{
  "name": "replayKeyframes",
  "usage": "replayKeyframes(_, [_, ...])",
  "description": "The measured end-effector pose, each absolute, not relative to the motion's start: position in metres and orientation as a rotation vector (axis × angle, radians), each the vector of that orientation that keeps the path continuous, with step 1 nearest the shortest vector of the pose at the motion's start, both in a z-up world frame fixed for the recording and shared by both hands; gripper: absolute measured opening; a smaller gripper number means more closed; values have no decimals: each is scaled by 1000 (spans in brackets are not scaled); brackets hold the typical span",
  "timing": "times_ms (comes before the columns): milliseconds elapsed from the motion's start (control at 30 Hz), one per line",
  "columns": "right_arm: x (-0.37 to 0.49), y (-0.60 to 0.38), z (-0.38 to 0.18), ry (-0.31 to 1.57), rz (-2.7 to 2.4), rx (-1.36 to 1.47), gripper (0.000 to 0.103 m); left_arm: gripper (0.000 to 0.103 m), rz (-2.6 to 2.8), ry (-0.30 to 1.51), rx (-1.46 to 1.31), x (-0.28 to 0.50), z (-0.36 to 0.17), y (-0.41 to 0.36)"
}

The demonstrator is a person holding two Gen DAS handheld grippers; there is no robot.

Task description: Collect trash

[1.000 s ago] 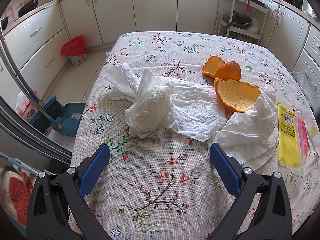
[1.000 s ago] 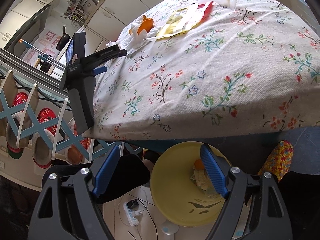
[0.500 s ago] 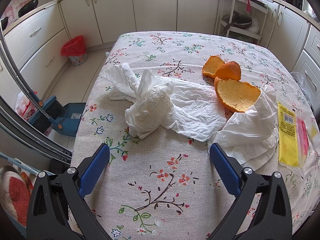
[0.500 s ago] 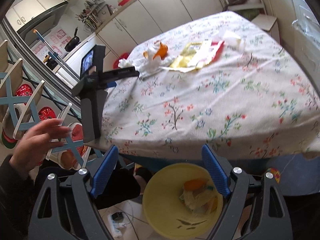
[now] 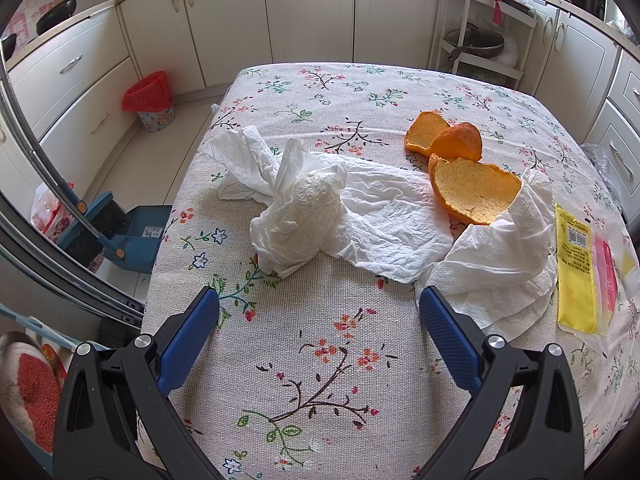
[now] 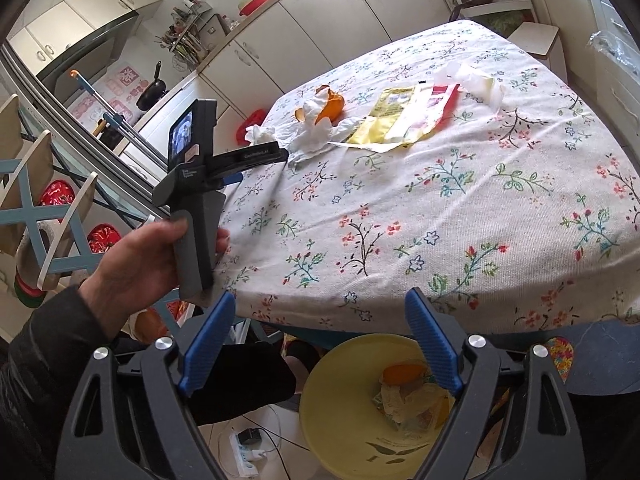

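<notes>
With both your left gripper (image 5: pixel 319 312) and right gripper (image 6: pixel 318 312) fingers spread and empty, pinch the crumpled white paper tissue (image 5: pixel 298 216) at its bunched middle, above the floral-cloth counter (image 5: pixel 320 360).

The table (image 5: pixel 320 360) is covered with a cloth printed with small flowers and twigs. Near its left edge lies a crumpled white paper towel (image 5: pixel 304 208), spread toward the middle. Three pieces of orange peel (image 5: pixel 472 192) lie beyond it, the largest touching a second paper towel (image 5: pixel 500 272). A yellow wrapper (image 5: pixel 576 276) lies flat near the right edge, just beside that towel.
</notes>
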State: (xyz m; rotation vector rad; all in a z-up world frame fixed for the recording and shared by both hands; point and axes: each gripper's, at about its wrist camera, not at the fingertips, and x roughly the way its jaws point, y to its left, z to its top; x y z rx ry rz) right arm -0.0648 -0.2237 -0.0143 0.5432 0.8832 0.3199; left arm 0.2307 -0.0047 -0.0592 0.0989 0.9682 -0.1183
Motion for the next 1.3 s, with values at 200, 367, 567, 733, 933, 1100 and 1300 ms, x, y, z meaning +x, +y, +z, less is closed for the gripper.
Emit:
replayKeyframes(200, [-65, -220, -16, 889, 311, 504, 83, 96, -131, 984, 109, 231, -59, -4])
replayKeyframes(367, [-58, -218, -16, 890, 308, 496, 83, 91, -225, 1007, 38, 221, -47, 10])
replayKeyframes(567, [-48, -214, -12, 874, 297, 466, 83, 78, -282, 930, -41, 204, -24, 43])
replayKeyframes(733, [-36, -221, -8, 864, 244, 449, 83, 72, -270, 944, -110, 217, -28, 57])
replayKeyframes(933, [-13, -229, -1, 842, 175, 417, 83, 70, -268, 900, 8, 229, -23, 27])
replayKeyframes(1100, [10, -223, 0, 846, 162, 338, 83, 49, -273, 938, -5, 245, -37, 25])
replayKeyframes(1300, [41, -208, -3, 860, 150, 202, 83, 15, -309, 955, -52, 254, -41, 28])
